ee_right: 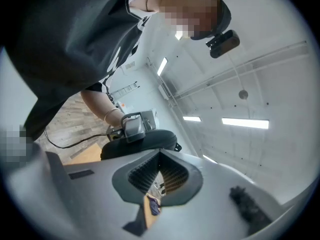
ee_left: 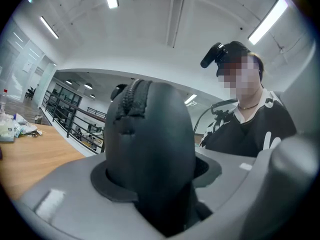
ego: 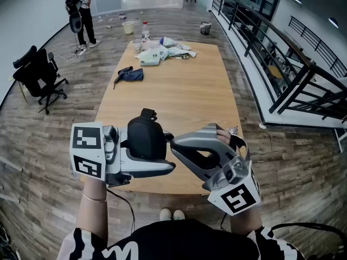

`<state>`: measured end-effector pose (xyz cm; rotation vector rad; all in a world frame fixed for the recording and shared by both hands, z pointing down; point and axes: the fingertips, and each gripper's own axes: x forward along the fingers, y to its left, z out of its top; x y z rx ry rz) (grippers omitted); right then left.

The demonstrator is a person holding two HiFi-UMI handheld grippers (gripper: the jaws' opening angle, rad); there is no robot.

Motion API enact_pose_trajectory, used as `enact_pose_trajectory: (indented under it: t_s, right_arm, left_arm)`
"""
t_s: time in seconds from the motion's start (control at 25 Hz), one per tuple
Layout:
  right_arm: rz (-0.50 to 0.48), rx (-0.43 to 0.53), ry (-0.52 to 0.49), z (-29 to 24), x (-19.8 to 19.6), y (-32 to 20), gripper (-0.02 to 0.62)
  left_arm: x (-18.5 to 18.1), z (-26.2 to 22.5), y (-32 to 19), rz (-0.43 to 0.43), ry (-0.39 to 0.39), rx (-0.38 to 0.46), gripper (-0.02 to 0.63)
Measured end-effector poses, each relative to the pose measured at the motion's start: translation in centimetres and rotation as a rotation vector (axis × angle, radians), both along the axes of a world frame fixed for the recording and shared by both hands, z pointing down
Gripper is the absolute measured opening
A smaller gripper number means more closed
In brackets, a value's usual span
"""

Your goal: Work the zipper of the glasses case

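A black zippered glasses case (ego: 145,137) stands upright above the near edge of the wooden table (ego: 179,85), with my left gripper (ego: 165,151) shut on it from both sides. In the left gripper view the case (ee_left: 150,149) fills the middle between the grey jaws, and its zipper (ee_left: 132,94) runs up over the top. My right gripper (ego: 173,142) comes in from the right with its tips against the case's right side. In the right gripper view its ribbed pads (ee_right: 150,174) meet, nothing shows between them, and the case (ee_right: 145,143) lies just beyond.
A dark blue cloth (ego: 130,75) lies on the table's left part. White bags and bottles (ego: 160,50) crowd the far end. A black office chair (ego: 38,75) and a standing person (ego: 81,15) are at the left, a railing (ego: 282,53) at the right.
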<state>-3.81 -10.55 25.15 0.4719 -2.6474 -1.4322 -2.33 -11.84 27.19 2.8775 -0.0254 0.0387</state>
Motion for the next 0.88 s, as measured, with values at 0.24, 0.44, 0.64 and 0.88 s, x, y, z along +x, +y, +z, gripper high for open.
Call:
enact_pose_trajectory:
  t_s: [0.24, 0.44, 0.64, 0.88]
  right_arm:
    - [-0.004, -0.034, -0.015, 0.6, 0.2, 0.5, 0.006]
    - [0.024, -0.053, 0.010, 2.2, -0.1, 0.6, 0.006]
    - [0.055, -0.095, 0.016, 4.1, 0.2, 1.0, 0.006]
    - [0.074, -0.137, 0.026, 4.9, -0.1, 0.6, 0.006]
  left_arm:
    - [0.1, -0.8, 0.0, 0.002, 0.051, -0.021, 0.281]
    - [-0.8, -2.2, -1.5, -0.041, 0.162, -0.067, 0.282]
    - [-0.9, -2.5, -1.9, -0.089, 0.202, -0.078, 0.282]
    - [-1.9, -3.9, -3.5, -0.150, 0.263, -0.102, 0.282]
